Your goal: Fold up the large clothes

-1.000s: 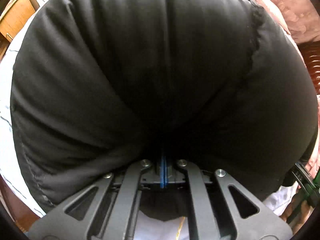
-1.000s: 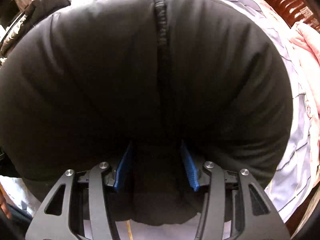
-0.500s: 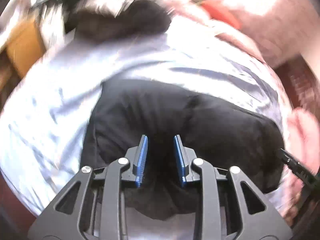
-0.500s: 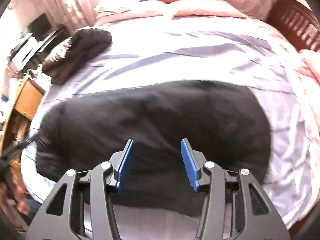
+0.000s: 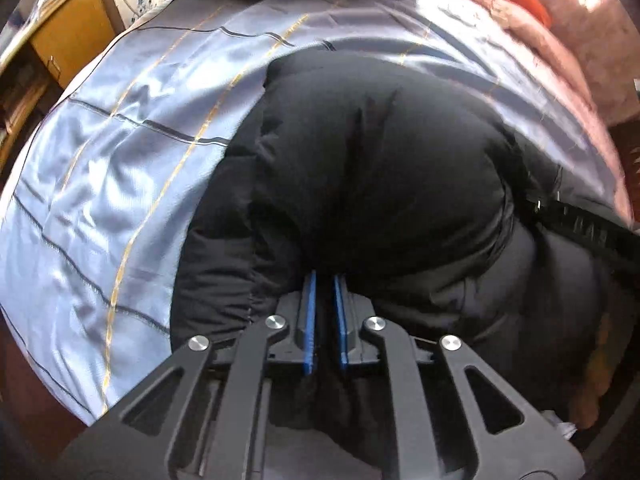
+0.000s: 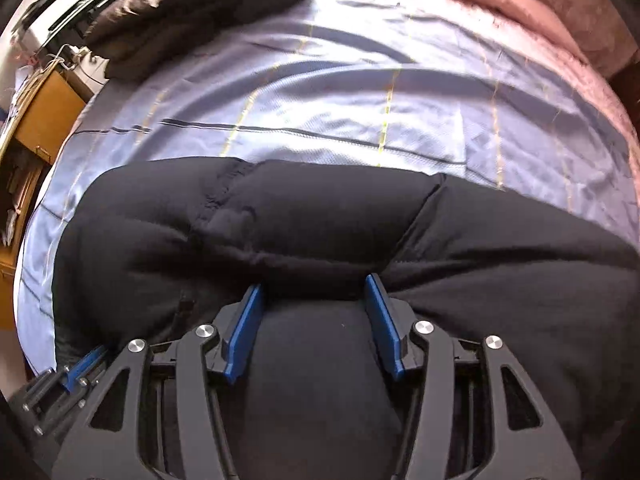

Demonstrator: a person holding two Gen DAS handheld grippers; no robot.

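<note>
Two grippers over one black puffy jacket (image 5: 372, 168), which lies bunched on the bed's pale blue striped sheet (image 5: 120, 168). Left gripper (image 5: 324, 280) has its blue pads nearly together, tips buried under a fold of the jacket; whether fabric sits between them, I cannot tell. Right gripper (image 6: 314, 284) is spread wide, pads pressed against the padded bulk with nothing pinched. A second dark garment (image 6: 208, 4) sits at the far end, well apart, beside a pink blanket (image 6: 520, 4)

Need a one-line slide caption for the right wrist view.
Open right gripper pressed against black puffer jacket on blue striped bedsheet.
</note>
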